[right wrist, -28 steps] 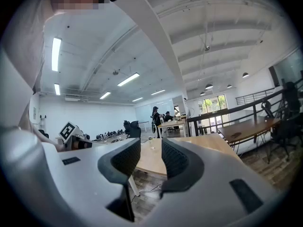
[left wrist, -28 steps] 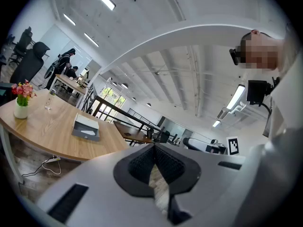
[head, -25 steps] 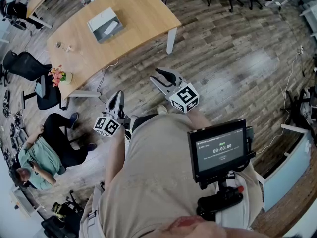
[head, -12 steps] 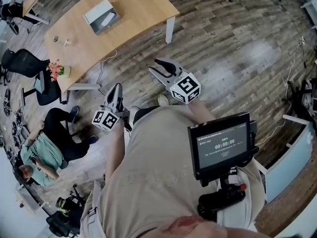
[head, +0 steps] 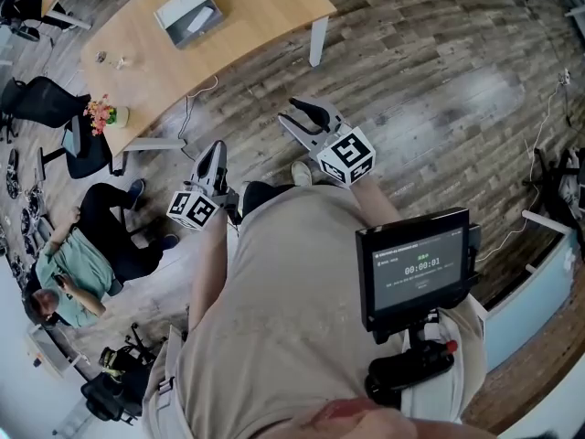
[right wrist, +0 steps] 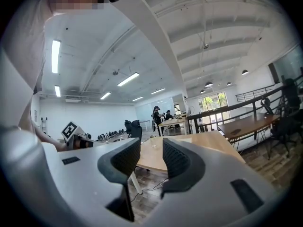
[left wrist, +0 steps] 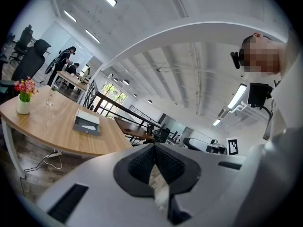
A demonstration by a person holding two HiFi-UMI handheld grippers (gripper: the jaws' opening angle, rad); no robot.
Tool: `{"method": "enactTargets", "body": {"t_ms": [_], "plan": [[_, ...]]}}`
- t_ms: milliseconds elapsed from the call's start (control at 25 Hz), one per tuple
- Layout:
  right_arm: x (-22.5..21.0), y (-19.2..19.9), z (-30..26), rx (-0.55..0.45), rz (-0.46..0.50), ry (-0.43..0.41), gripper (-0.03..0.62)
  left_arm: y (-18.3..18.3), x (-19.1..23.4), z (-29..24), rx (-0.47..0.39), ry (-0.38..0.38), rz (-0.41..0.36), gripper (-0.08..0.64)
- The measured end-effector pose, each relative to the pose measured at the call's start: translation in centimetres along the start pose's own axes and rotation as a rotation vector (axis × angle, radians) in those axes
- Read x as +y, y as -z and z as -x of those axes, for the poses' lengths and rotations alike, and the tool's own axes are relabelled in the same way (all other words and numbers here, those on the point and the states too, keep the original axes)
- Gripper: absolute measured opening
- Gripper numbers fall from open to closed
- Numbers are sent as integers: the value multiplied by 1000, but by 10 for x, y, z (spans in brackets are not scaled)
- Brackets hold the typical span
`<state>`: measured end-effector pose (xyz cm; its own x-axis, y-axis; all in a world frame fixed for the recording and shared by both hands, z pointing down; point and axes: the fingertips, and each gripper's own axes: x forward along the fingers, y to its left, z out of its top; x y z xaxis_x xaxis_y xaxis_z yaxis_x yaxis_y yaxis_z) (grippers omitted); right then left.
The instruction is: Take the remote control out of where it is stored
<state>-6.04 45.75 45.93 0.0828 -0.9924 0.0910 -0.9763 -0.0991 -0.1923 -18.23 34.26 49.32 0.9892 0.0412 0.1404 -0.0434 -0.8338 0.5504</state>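
A grey open box [head: 187, 15] with a long white object [head: 203, 16] in it lies on the wooden table [head: 256, 26]; I cannot tell whether that object is the remote. The box [left wrist: 86, 123] also shows far off in the left gripper view. Both grippers hang in the air over the wooden floor, well short of the table. My left gripper [head: 215, 146] is shut, its pads meeting [left wrist: 154, 148]. My right gripper [head: 294, 112] has its jaws drawn close, a narrow gap [right wrist: 151, 145] between them and nothing in it.
A flower vase [head: 110, 140] stands at the table's near left corner, with small items [head: 114, 59] further along. A seated person [head: 69, 277] and office chairs [head: 46, 117] are at the left. A cable [head: 196, 99] trails under the table. A screen [head: 416, 268] hangs on the wearer's chest.
The table and box have slid slightly toward the top of the head view. Both grippers keep nearly the same place and the same jaw stance.
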Motion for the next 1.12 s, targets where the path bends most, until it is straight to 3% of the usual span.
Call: {"method": "enactTargets", "body": {"t_ms": [400, 680, 1120], "plan": [[-15, 25, -37, 61, -29, -37, 149, 3, 28, 10, -17, -72, 56, 5], [-23, 6, -94, 60, 9, -58, 149, -13, 71, -10, 10, -78, 81, 5], [-72, -2, -191, 118, 20, -25, 149, -89, 139, -64, 18, -44, 62, 5]]}}
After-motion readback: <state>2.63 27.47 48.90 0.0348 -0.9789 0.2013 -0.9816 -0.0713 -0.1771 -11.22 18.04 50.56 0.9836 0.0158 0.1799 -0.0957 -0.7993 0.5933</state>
